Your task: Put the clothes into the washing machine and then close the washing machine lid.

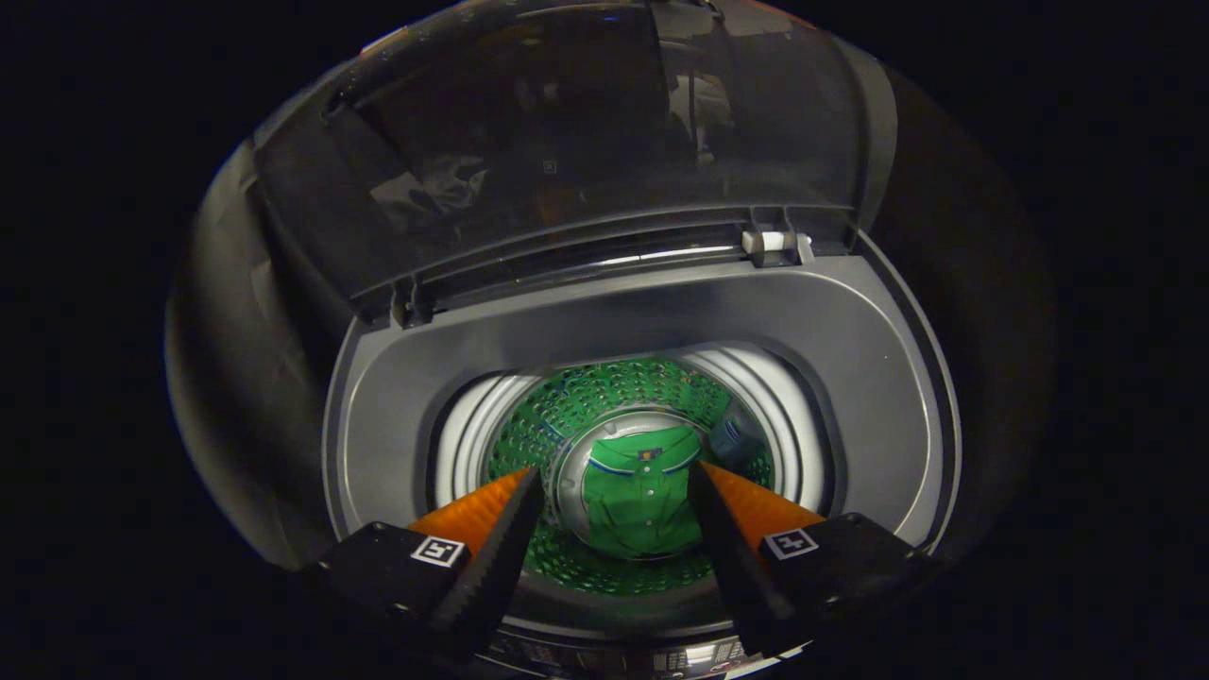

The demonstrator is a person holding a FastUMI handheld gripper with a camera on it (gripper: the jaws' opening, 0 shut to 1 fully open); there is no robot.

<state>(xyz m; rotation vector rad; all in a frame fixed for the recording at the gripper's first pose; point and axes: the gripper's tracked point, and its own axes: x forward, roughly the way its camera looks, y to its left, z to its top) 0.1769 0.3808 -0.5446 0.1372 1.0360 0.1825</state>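
Green shirt [639, 491] lies flat at the bottom of the drum [604, 401], beyond the gripper [616, 491], which is spread wide and empty. Lid [567, 142] stands raised: rigid, light, probably smooth; best pushed at its free top edge.

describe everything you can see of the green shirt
The green shirt lies flat at the bottom of the washing machine drum, front side up. It looks like soft knit cloth, with a collar edged by a blue and white stripe, a small badge below the collar and a button strip down the middle. It rests on the round drum floor. The tool hangs open above it, touching nothing, and the lid stands raised.
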